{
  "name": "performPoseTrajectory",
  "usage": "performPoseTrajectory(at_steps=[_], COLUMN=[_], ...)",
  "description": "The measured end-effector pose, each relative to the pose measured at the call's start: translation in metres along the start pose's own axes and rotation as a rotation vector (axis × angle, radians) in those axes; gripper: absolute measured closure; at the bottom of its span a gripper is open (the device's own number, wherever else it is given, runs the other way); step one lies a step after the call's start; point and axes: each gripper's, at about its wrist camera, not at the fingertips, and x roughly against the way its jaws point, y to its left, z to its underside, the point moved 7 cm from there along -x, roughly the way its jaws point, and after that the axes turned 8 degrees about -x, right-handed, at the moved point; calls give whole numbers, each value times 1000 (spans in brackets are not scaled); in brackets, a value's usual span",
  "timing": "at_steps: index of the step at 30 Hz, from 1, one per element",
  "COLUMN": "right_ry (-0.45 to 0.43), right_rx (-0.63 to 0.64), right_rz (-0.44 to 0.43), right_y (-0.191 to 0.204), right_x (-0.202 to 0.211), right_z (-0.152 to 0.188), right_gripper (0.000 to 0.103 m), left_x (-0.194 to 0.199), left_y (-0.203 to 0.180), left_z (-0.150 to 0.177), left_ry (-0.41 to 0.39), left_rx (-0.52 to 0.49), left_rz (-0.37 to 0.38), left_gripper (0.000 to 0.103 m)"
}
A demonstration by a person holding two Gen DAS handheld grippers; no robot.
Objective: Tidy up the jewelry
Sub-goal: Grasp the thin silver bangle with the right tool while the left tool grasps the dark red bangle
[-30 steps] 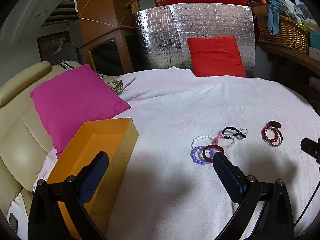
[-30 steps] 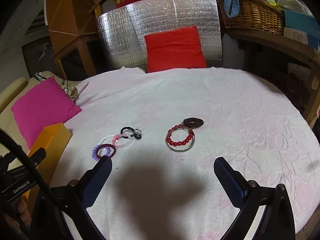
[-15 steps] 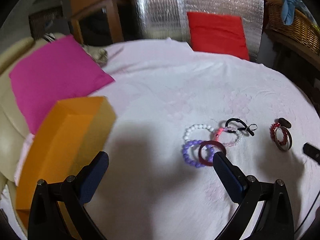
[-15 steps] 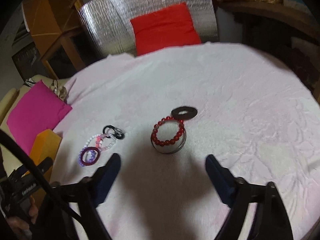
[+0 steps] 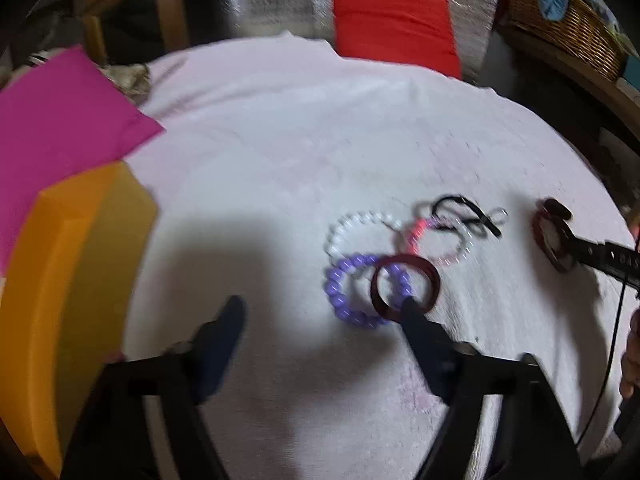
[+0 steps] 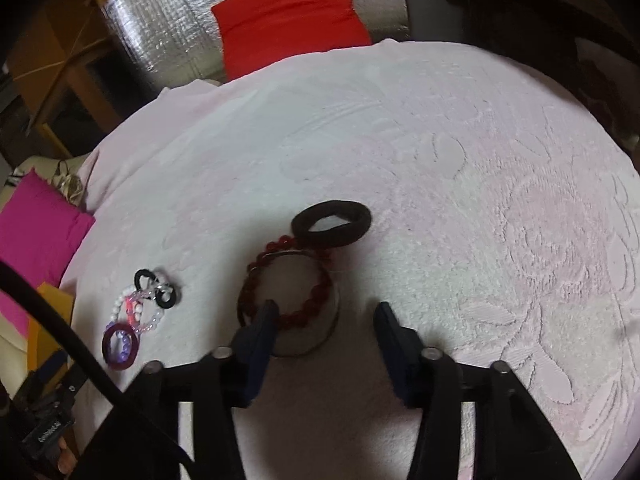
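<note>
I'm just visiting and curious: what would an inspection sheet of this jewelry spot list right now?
Surface: pale pink embossed cloth over a round top.
Job's things: purple bead bracelet overlapped by a dark red bangle; white bead bracelet; pink and clear bracelet; black hair tie; red bead bracelet lying on a metal bangle; brown hair tie; orange box.
Clutter: nothing seen.
Grippers: left gripper closing, one finger at the dark red bangle; right gripper closing, one finger over the red bead bracelet.
Cables: black cable.
Surroundings: pink cushion, red cushion, silver foil panel, wicker basket.
</note>
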Motion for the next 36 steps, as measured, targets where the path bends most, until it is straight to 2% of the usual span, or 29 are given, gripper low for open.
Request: performPoseTrajectory(at_steps=[1,7,8,10,12,13,15,18,21,29,32,33,34,35,36], right_ry=[-3,-15,-21,-15,-18,-18,-15,-17,-19,-39,-11,5,19,19,3], right_rx=[-4,-15,-9,9,17,14,3,-5,-8,-26,-59,-69,-78,-85,-93], right_rz=[-5,-11,-9,-7,-5,-8,-24,-33,-36,-79,-72,-80,-90,-94,-93], right_y=[-1,-7,-7,-7,-9,-10,-13,-21,-25,-28,-31,-32,-34,-35,-36], right_x=[1,5,5,3,4,4,5,7,8,21,20,19,18,19,20], right_z=[-1,-2,-2,0,1,0,0,0,-1,-5,-3,-2,-1,-1,-2], right_gripper=[62,63,65,76,78,78,81,87,89,91,89,81,62,48,22], left_x=[-3,-1,-4,-9,-16,-19,-21,-23,-21,-7,-6,-6,-6,-5,-5], left_y=[0,-8,-11,-16,-22,-26,-33,-44,-49,-48,-45,-45,-46,-46,-47], left_z=[1,-7,-8,-8,-10,-10,-10,-9,-9,-9,-8,-7,-7,-6,-6], left_ry=[11,-33,-29,-18,-7,-1,0,7,1,-29,-25,-26,-27,-27,-26], left_rx=[3,2,-11,-30,-51,-61,-84,-117,-122,-122,-112,-112,-114,-116,-117], left_rz=[18,62,60,60,76,89,112,133,148,194,199,200,203,209,217], left_gripper=[33,33,33,36,57,62,79,92,95,97,97,97,97,97,97])
